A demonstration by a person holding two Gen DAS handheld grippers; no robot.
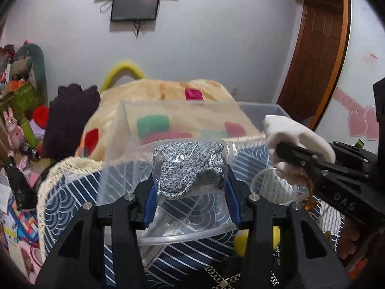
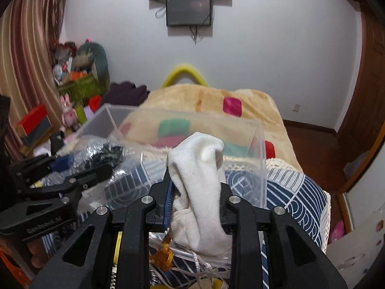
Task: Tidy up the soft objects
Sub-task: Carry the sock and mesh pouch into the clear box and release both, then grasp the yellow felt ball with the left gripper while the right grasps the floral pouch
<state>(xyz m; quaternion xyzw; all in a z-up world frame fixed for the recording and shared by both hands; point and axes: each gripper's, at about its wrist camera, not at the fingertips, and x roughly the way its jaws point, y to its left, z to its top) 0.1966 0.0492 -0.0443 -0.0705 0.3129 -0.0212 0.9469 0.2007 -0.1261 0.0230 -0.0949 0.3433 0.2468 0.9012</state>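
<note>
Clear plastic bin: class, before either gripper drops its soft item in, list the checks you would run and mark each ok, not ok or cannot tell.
1. Left gripper has a firm hold on the bagged grey knit item: ok, clamped between both fingers.
2. Right gripper holds the white cloth: ok, pinched at its middle.
3. Clear plastic bin is open at the top: ok, no lid seen.
4. Bin interior has room: ok, the patterned cloth shows through its floor.
5. The two grippers are apart: ok, a gap shows in the left wrist view.
6. White cloth is past the bin's rim: cannot tell.
</note>
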